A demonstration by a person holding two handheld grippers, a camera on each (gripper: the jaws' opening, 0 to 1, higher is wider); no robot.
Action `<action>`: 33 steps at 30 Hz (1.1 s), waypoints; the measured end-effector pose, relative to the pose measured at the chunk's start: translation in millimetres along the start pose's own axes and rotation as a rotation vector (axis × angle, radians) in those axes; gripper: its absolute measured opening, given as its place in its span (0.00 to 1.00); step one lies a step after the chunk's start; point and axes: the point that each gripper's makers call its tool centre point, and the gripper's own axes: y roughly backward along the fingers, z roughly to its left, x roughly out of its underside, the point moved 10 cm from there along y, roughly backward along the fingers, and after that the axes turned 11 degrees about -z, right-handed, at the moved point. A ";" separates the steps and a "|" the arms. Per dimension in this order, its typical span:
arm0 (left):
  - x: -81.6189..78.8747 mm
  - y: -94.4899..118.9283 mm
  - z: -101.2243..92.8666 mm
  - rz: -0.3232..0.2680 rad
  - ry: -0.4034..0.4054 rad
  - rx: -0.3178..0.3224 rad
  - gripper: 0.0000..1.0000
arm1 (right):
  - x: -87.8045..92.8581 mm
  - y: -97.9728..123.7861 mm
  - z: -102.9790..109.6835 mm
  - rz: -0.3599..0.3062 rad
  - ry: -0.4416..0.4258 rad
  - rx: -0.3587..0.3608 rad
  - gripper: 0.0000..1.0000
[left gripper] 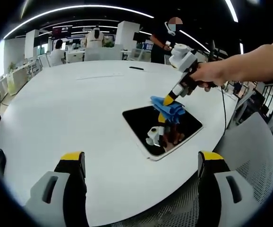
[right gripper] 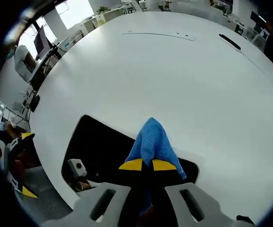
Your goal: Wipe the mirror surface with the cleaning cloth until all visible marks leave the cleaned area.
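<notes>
Setting: we see a wide, round white bench [left gripper: 80,109] in a bright open office, with chairs and desks far behind it

Mirror: a flat, dark rectangular mirror with a pale rim [left gripper: 162,128] lies face up on the bench near its edge; in the right gripper view [right gripper: 98,146] it reflects the gripper above it, so we cannot judge from here whether marks remain

Cloth: a blue, knitted, bunched-up cleaning cloth [left gripper: 168,108] rests on the far corner of the mirror; in the right gripper view [right gripper: 151,142] it spreads forward from the gripper's yellow tips, touching the glass

Right gripper: the right gripper [right gripper: 143,165], grey with yellow tips, is pinched together on the near end of the cloth; from the left gripper view [left gripper: 168,100] we see a hand [left gripper: 212,75] angling it down at the mirror, which we judge presses the cloth flat for wiping

Left gripper: the left gripper [left gripper: 142,163] hangs with its grey and yellow jaws wide apart and nothing between them, held back from the mirror near the bench edge, we think to leave the wiping path free

Stage: we judge the wipe is under way at one corner, with most of the glass yet to be covered
</notes>
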 end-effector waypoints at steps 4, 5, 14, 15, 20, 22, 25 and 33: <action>0.2 -0.2 -0.6 0.002 -0.002 0.002 0.99 | 3.0 8.4 5.1 0.000 0.006 0.005 0.00; 0.2 -0.2 -0.7 0.002 -0.001 0.003 0.99 | 3.2 8.6 5.0 0.000 0.005 0.006 0.00; -0.2 -0.2 -1.0 -0.008 -0.012 0.002 0.99 | 7.6 9.9 5.6 -0.002 -0.006 0.012 0.00; 0.1 -0.2 -0.9 -0.004 -0.014 0.002 0.99 | 8.5 9.8 5.6 -0.002 -0.009 0.014 0.00; 0.1 0.6 0.3 -0.005 -0.011 -0.003 0.99 | 15.1 15.0 8.4 -0.004 -0.022 0.014 0.00; 0.5 0.1 -0.4 0.001 -0.011 0.003 0.99 | 16.8 14.3 8.8 -0.005 -0.018 0.014 0.00; 0.4 -0.2 -1.8 0.003 -0.014 0.013 0.99 | 20.4 16.6 11.6 0.004 -0.021 0.019 0.00; 0.2 -0.2 -1.2 -0.004 -0.011 0.010 0.99 | 31.7 23.9 18.1 -0.002 -0.013 0.022 0.00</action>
